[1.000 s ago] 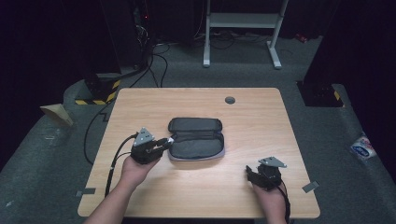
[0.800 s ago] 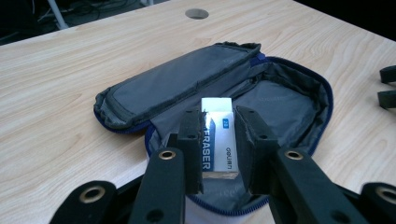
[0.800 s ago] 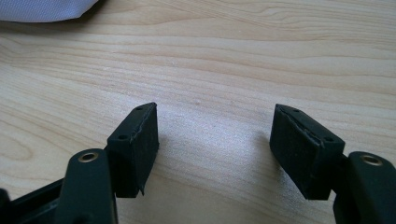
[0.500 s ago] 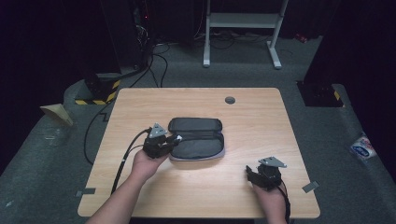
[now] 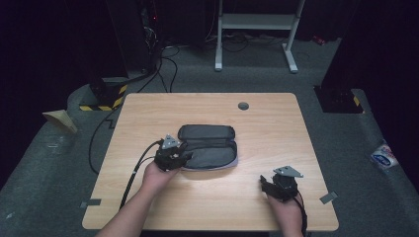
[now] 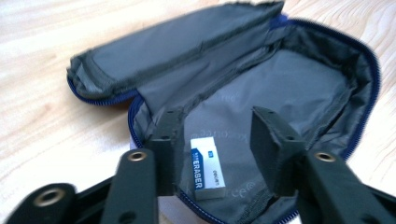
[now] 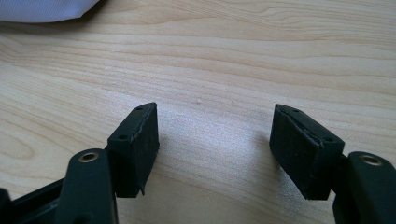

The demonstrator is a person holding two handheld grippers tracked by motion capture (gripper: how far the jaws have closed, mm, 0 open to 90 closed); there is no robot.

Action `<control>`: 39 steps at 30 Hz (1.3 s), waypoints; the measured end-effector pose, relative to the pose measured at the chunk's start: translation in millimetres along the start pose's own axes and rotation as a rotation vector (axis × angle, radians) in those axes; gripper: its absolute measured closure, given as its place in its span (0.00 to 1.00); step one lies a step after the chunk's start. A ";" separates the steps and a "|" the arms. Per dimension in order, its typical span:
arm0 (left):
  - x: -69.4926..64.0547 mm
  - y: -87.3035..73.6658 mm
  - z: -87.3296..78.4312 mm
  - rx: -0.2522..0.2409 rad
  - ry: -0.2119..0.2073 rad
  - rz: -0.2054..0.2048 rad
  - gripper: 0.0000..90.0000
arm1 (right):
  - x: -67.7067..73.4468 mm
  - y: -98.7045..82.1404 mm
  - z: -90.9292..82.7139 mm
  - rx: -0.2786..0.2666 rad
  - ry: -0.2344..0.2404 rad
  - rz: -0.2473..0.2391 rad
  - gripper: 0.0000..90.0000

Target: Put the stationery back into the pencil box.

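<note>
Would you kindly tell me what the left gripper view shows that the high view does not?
Left gripper view alone: a white eraser lying inside the open pencil case, between the left gripper's jaws, which have just been opening and stand clear of it. High view alone: the right gripper resting open near the table's front edge, and a grey grommet. Both: the open case, the left gripper and the wooden table.

An open pencil case (image 5: pixel 207 148) occupies the middle of the tabletop (image 5: pixel 276 123), its flap (image 6: pixel 177 51) folded back and its floor bare but for an eraser (image 6: pixel 207 167) lying between the jaws of the left gripper (image 6: pixel 212 140), which have just been opening. Bare wood surrounds the right gripper (image 7: pixel 215 135), well apart near the front edge, with open tabletop beyond the case.
</note>
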State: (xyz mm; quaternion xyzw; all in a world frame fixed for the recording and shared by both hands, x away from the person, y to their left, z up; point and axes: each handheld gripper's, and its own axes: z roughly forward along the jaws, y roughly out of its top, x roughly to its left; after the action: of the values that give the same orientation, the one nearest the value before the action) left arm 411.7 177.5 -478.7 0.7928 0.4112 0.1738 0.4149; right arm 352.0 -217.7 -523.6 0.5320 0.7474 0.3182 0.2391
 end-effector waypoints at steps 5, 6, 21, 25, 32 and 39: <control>7.5 -4.7 -10.7 -0.026 0.010 -0.035 0.55 | 0.0 0.0 0.0 0.000 0.000 0.000 0.36; 9.8 -6.9 -13.0 -0.026 0.013 -0.039 0.53 | 0.0 0.0 0.0 0.000 0.000 0.000 0.36; 51.3 -63.8 -44.7 0.011 0.072 -0.106 0.38 | 0.6 0.0 0.1 -0.001 -0.003 0.003 0.36; 59.2 -78.4 -49.4 0.062 0.088 -0.098 0.33 | 0.8 0.0 0.0 0.000 -0.004 0.006 0.36; 65.4 -100.3 -65.1 0.108 0.138 -0.085 0.25 | 1.2 -0.1 -0.2 0.001 -0.005 0.010 0.36; 58.9 -112.7 -72.4 0.107 0.203 -0.076 0.13 | 1.2 -0.2 -0.2 0.001 -0.005 0.010 0.36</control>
State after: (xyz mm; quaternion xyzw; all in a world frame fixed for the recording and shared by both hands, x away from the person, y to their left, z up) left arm 345.3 297.5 -529.7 0.7759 0.4896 0.2152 0.3345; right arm 351.3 -216.6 -523.6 0.5365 0.7443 0.3177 0.2394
